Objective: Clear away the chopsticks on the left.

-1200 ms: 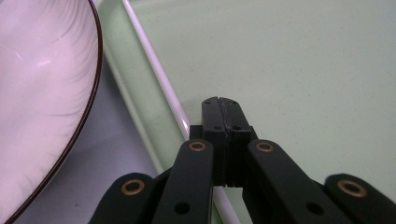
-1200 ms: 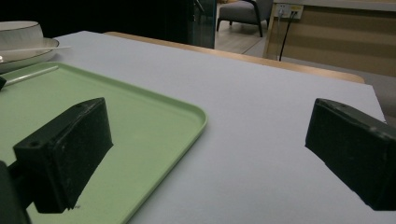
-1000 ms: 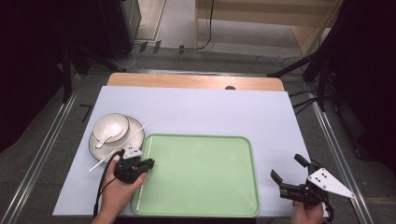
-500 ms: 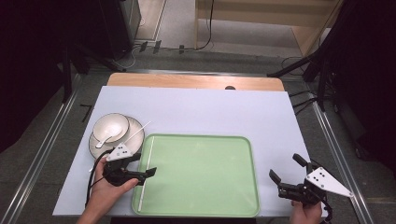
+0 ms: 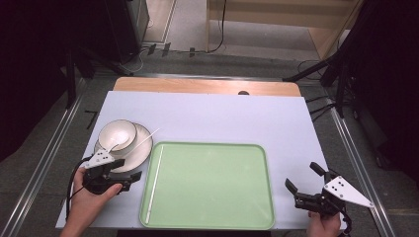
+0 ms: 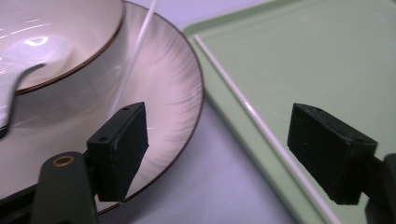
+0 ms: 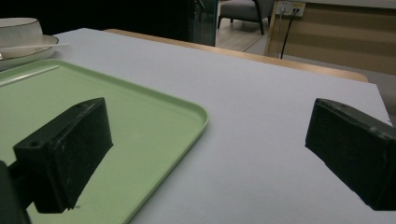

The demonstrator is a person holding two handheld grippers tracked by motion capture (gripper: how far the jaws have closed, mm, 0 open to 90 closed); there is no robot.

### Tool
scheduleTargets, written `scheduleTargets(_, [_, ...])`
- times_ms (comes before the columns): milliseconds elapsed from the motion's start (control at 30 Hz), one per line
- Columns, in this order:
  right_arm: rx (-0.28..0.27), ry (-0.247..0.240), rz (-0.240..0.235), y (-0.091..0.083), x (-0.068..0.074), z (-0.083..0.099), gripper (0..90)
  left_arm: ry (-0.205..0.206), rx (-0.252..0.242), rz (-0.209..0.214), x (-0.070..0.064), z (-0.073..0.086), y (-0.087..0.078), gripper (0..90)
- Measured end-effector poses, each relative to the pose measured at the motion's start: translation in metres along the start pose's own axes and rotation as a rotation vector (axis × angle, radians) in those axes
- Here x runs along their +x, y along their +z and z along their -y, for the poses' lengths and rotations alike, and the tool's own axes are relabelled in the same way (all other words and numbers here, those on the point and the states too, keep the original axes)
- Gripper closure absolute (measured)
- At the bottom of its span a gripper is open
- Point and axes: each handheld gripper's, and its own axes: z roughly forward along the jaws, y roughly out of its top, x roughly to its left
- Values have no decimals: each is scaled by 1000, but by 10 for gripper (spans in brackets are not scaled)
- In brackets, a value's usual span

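Pale lilac sheeting covers the table point(image 5: 222, 118) I work at, with a wooden strip along its far edge and dark floor around it. On it lies a green tray point(image 5: 212, 207), and along the tray's left side rests one white chopstick point(image 5: 154, 181), running from near the far left corner down towards the near left corner. My left gripper point(image 5: 129, 174) sits just left of that tray edge, jaws spread apart and holding nothing; in the left gripper view the chopstick point(image 6: 261, 128) on the tray passes between my two jaws, nearer the right-hand one, and lies below them.

Just beyond my left gripper stands a white plate point(image 5: 141, 148) with a bowl point(image 5: 117, 134) on it and a spoon point(image 5: 112, 146) in the bowl. A second white chopstick point(image 5: 143, 139) lies slanted across the plate's rim, its far tip reaching out over the sheeting; in the left gripper view its near end point(image 6: 133, 58) runs down behind my left-hand jaw.

My right gripper point(image 5: 304, 183) hovers near the tray's near right corner, well apart from both chopsticks, its jaws wide open and empty.
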Motion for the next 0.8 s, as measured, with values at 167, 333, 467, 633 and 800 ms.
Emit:
scheduleTargets(167, [1, -1, -1, 0, 0, 0, 5, 8, -5, -55, 10, 0, -7, 352])
scheduleTargets(333, [0, 0, 0, 0, 0, 0, 5, -5, 0, -122, 21, 0, -8, 460])
scheduleTargets(467, [3, -2, -1, 0, 0, 0, 5, -18, 33, -162, 29, 0, 0, 571])
scheduleTargets(633, [5, -4, -4, 1, 0, 0, 5, -28, 80, -161, 36, 0, 13, 635])
scheduleTargets(800, [8, 2, -4, 1, 0, 1, 5, -45, 106, -119, 39, -5, 21, 708])
